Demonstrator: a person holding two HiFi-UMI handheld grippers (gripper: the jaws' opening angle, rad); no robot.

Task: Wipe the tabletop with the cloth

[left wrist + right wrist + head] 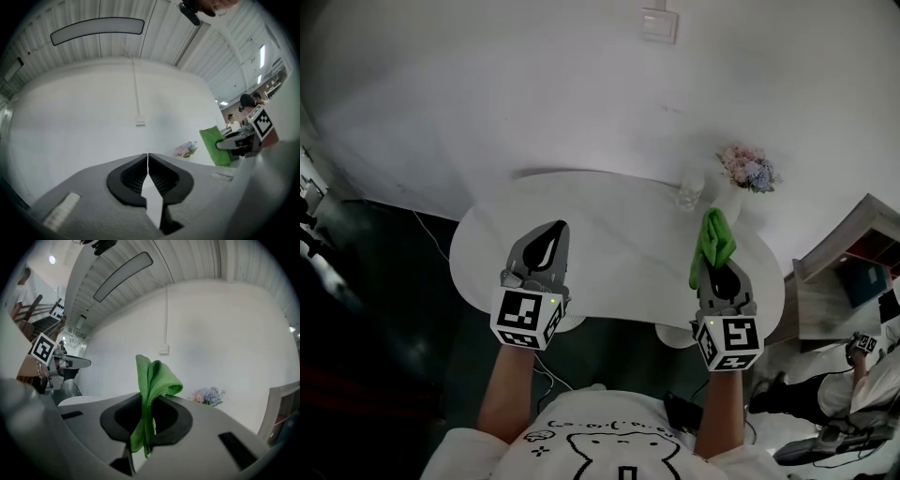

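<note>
A green cloth (712,242) is pinched in my right gripper (719,270), which is held above the right part of the round white tabletop (619,253). In the right gripper view the cloth (149,394) stands up folded between the shut jaws of that gripper (144,427). My left gripper (547,246) hovers over the left part of the table, jaws shut with nothing between them. From the left gripper view, its tips (148,159) meet, and the cloth (214,145) shows at the right.
A small vase of pink and blue flowers (748,171) and a clear glass (690,190) stand at the table's far right edge. A white wall lies behind. Shelving (853,253) stands to the right, and dark floor lies to the left.
</note>
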